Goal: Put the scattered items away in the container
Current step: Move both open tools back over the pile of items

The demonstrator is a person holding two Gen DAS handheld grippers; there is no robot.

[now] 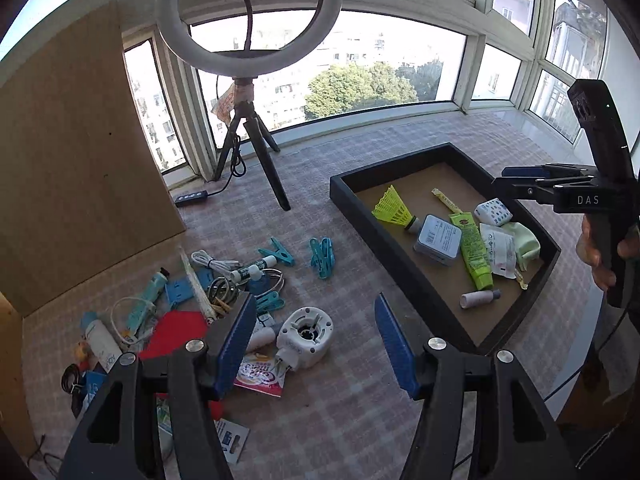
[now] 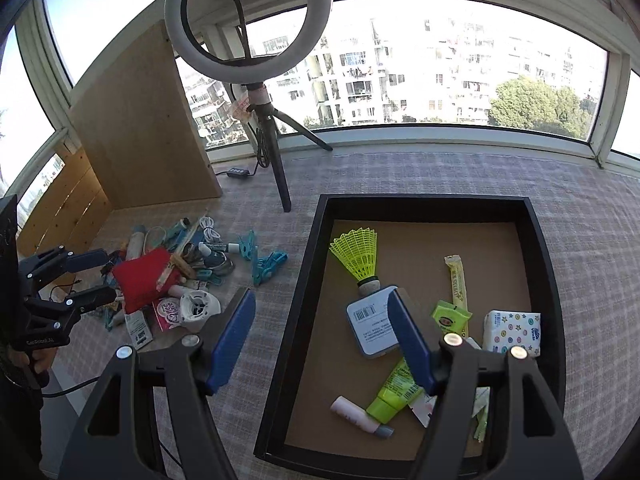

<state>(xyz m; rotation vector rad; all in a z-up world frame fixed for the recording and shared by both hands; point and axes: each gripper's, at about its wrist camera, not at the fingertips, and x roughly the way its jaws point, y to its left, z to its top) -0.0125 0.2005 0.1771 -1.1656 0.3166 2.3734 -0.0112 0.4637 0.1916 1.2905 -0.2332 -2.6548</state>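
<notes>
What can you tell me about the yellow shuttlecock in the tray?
The shuttlecock has a neon yellow-green plastic mesh skirt, a dark band and a cork-coloured head. It lies on its side on the brown floor of the black tray, toward the far left corner, skirt pointing away. Its head touches or overlaps the white tin. Neither claw touches it.
</notes>
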